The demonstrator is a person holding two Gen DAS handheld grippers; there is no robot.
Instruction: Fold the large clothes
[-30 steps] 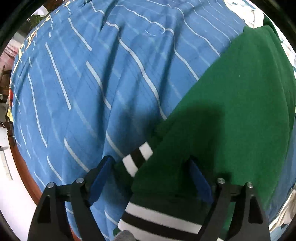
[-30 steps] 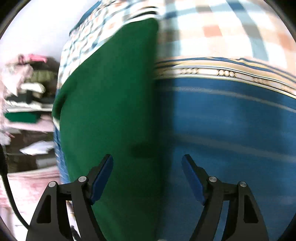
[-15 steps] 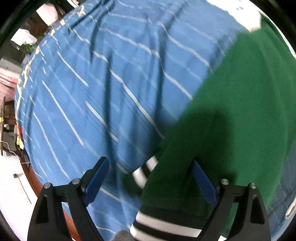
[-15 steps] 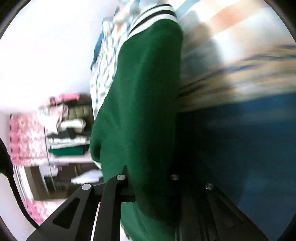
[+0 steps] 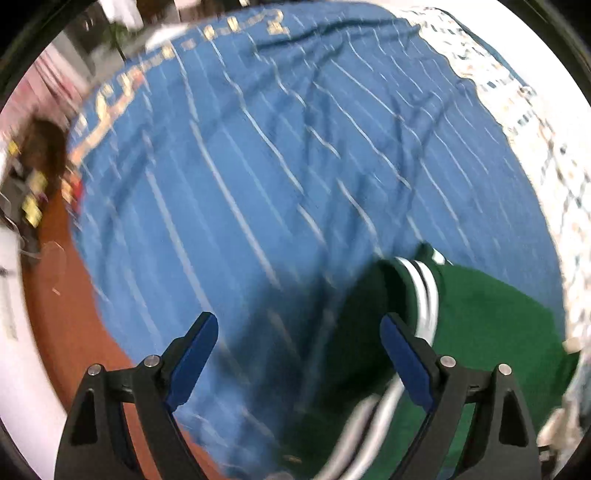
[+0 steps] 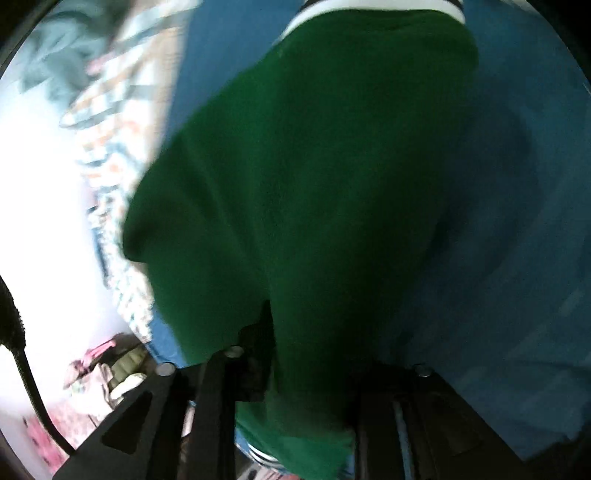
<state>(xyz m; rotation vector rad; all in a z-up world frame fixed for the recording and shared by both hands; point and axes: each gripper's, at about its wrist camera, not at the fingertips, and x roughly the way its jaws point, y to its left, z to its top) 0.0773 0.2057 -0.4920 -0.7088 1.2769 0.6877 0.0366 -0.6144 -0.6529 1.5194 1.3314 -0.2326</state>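
A dark green garment (image 5: 491, 325) with white and black striped cuffs (image 5: 424, 291) lies on a blue striped bed cover (image 5: 258, 166). My left gripper (image 5: 299, 350) is open and empty above the cover, the garment beside its right finger. In the right wrist view the green garment (image 6: 314, 184) fills the middle and hangs from my right gripper (image 6: 295, 373), which is shut on its fabric. Its striped hem (image 6: 369, 7) shows at the top. The right fingertips are hidden by cloth.
A pale checked sheet (image 5: 546, 155) borders the blue cover at the right. A brown wooden bed edge (image 5: 66, 314) and white floor lie at the left. Piled clothes (image 6: 107, 373) sit at the lower left of the right wrist view.
My right gripper closed on the green garment and lifted it. My left gripper pulled back and left, off the sleeve, so the garment now lies to its right.
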